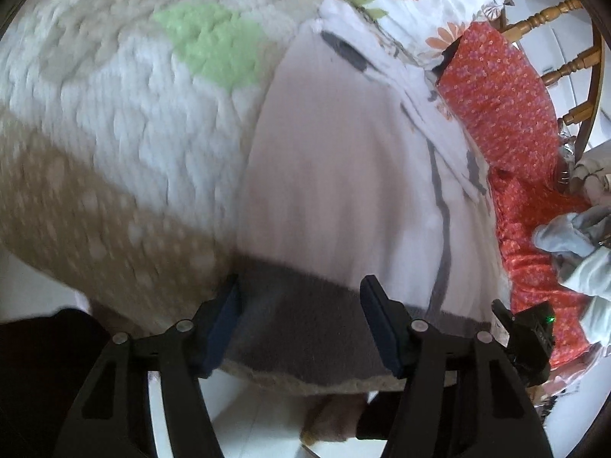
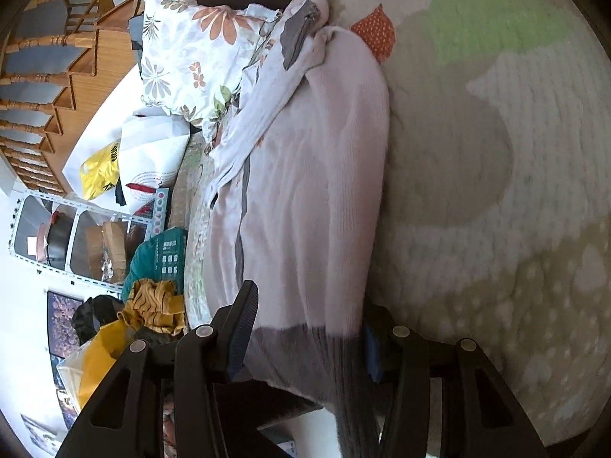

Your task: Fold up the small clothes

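A pale pink knit garment (image 1: 336, 175) with a dark grey hem band (image 1: 305, 328) lies on a fluffy patterned blanket (image 1: 114, 114). My left gripper (image 1: 301, 324) is open, its two fingers standing either side of the grey band at the near edge. In the right wrist view the same garment (image 2: 313, 191) runs away from me, its grey band (image 2: 305, 358) between the fingers of my right gripper (image 2: 305, 339), which is open around it. A grey-trimmed sleeve (image 2: 298, 38) is bunched at the far end.
A floral pillow (image 2: 183, 61) and red floral cloth (image 1: 508, 114) lie beside the garment. Wooden stair rails (image 2: 42, 76), bags, a shelf (image 2: 76, 240) and a yellow cloth pile (image 2: 152, 305) crowd the left of the right wrist view. Pale clothes (image 1: 576, 244) sit at right.
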A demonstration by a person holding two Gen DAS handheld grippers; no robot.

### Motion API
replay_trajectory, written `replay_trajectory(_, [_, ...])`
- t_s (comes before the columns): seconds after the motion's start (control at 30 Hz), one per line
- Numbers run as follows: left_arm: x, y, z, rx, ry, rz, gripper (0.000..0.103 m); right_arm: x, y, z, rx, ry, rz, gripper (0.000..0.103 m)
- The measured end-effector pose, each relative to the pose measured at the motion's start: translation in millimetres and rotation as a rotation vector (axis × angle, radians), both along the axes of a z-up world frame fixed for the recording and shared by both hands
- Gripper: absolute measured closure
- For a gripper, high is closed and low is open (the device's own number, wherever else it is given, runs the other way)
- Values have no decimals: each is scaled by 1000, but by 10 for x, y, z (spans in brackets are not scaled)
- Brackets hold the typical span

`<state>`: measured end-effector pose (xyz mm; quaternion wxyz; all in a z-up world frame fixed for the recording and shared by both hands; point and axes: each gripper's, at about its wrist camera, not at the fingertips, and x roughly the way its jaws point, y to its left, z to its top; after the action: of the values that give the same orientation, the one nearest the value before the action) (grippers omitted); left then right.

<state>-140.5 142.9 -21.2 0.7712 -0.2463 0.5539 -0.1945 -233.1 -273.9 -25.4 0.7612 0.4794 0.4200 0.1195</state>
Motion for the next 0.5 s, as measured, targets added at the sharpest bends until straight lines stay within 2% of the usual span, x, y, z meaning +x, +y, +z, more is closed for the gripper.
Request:
replay_trajectory(0.1, [-68, -15, -58, 21, 11, 11, 68, -42, 69, -5, -1, -1, 22, 51])
replay_trajectory(0.23, [-78, 20, -83, -1, 18, 26, 68, -71, 175, -27, -9, 2, 43, 51])
replay_trajectory(0.37, [-84, -22, -130, -35, 39, 13, 49, -106, 203, -29, -21, 2, 40, 52])
replay_trajectory(0.4, [-90, -59, -128, -26, 39, 4, 48, -126, 206, -36, -22, 4, 37, 52])
replay_trajectory(0.47, [-114, -114, -124, 4, 34, -9, 49, -176, 233, -38, -39, 5, 36, 52])
replay_trajectory(0.5, [-122, -136, -115, 29, 33, -13, 61, -192, 252, -32, -51, 4, 35, 52])
